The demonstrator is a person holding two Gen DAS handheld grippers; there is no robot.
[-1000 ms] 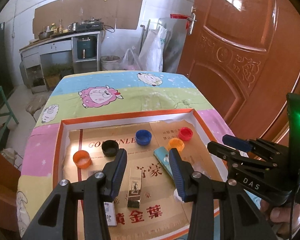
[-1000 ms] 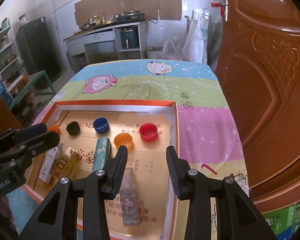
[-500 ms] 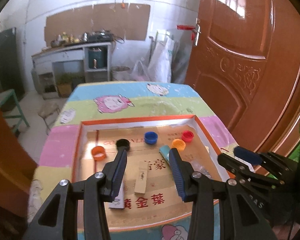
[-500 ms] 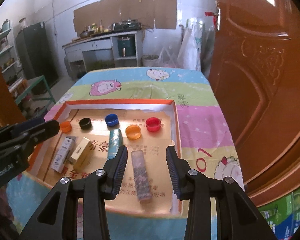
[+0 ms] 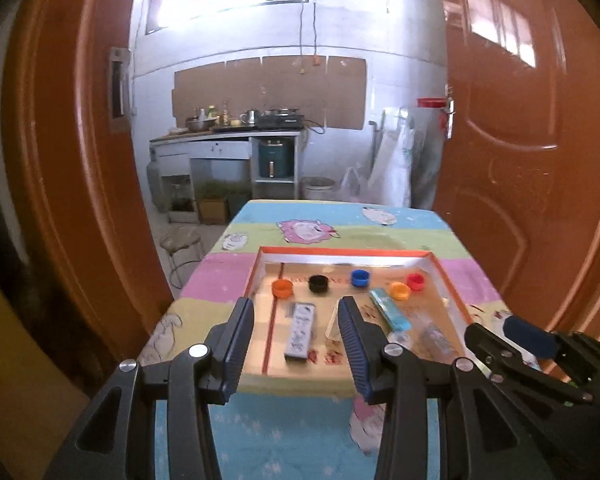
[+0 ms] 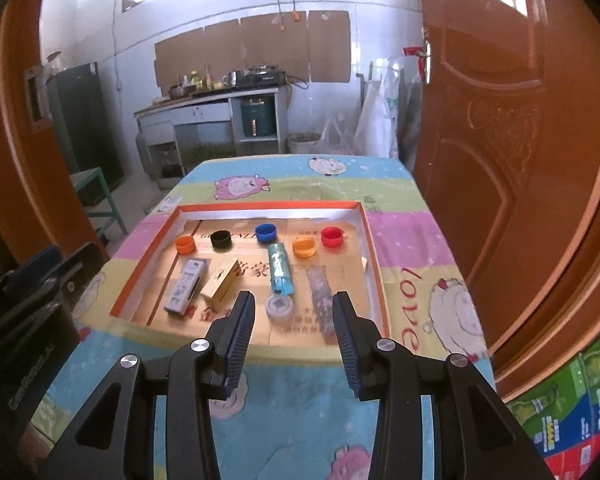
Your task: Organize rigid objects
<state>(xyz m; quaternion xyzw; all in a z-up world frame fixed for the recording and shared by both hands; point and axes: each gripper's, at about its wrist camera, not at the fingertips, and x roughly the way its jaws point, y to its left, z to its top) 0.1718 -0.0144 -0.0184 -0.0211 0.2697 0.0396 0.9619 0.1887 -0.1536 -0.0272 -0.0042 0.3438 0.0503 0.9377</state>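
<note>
I am in a plain home kitchen: beyond my fingers, past the table point(image 6: 400, 240) in its cartoon-sheep cloth, a counter point(image 6: 220, 98) carries a stove point(image 6: 258, 76), pots and bottles. A dark fridge point(image 6: 84, 120) stands left, wooden doors point(image 6: 520, 160) either side.

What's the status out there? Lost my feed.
Left gripper open, empty. Right gripper open, empty. Caps and small boxes sit in the orange tray. Nothing in the way.

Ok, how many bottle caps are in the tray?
5, in a row along the tray's far side: orange cap, black cap, blue cap, second orange cap, red cap. None looks hidden.
</note>
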